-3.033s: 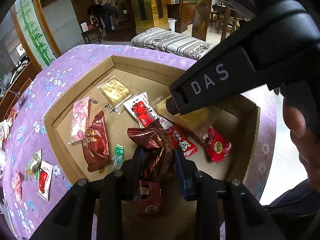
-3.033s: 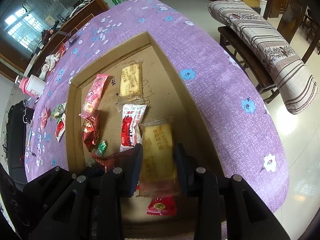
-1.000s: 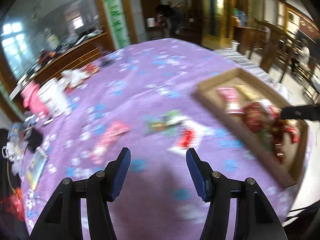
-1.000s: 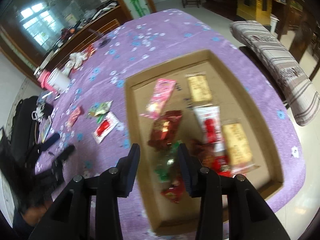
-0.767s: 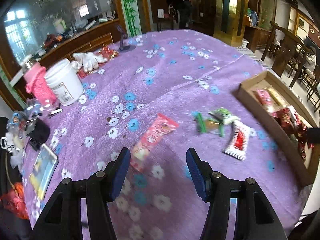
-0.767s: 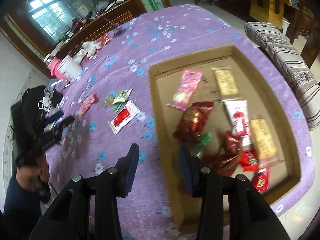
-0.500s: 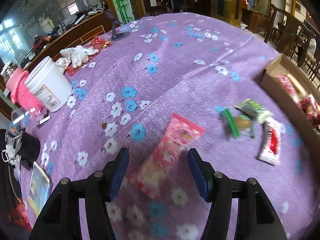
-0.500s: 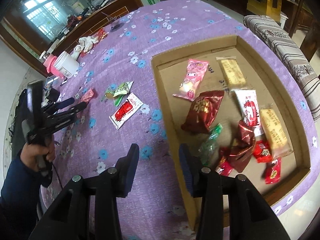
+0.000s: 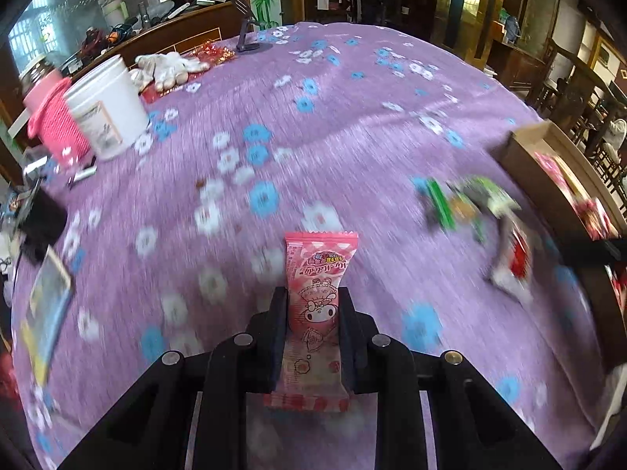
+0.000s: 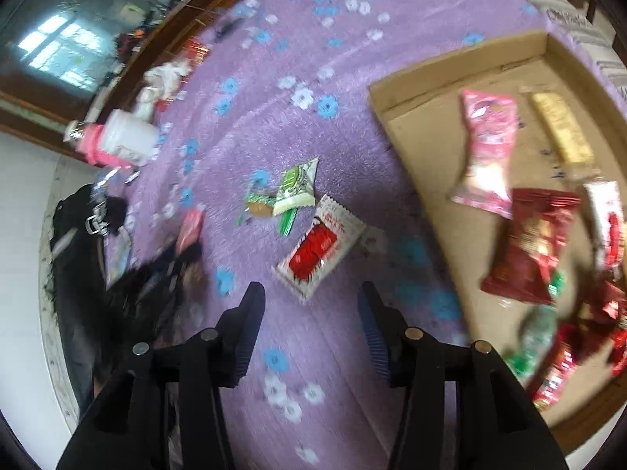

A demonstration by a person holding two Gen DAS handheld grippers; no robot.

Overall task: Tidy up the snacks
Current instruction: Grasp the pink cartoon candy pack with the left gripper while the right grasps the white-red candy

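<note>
Pink snack packet sits upright between the two fingers of the left gripper, over the purple flowered tablecloth. Jaws closing, narrow, both pads against the packet's sides; its top end sticks out past the fingertips, its lower end hangs behind them. Printed cartoon figure visible on the wrapper.

Right of it on the cloth, blurred: a small cluster of green-wrapped snacks, and just nearer, a white packet with red print. Beyond those, at the right edge, the cardboard tray with more packets inside.

Far left on the cloth: a white tub beside a pink container; pale gloves behind them.

Right wrist view: right gripper hovers over the cloth, jaws opening, moderately wide, nothing between them. Just ahead of the fingertips lies the white packet with red print, flat on the cloth; past it, the green-wrapped snacks. The cardboard tray is to the right, holding a pink packet, a yellow bar, a dark red bag, and a heap of red and green wrappers at its near end. Left, blurred, the other gripper with the pink packet in it.
</note>
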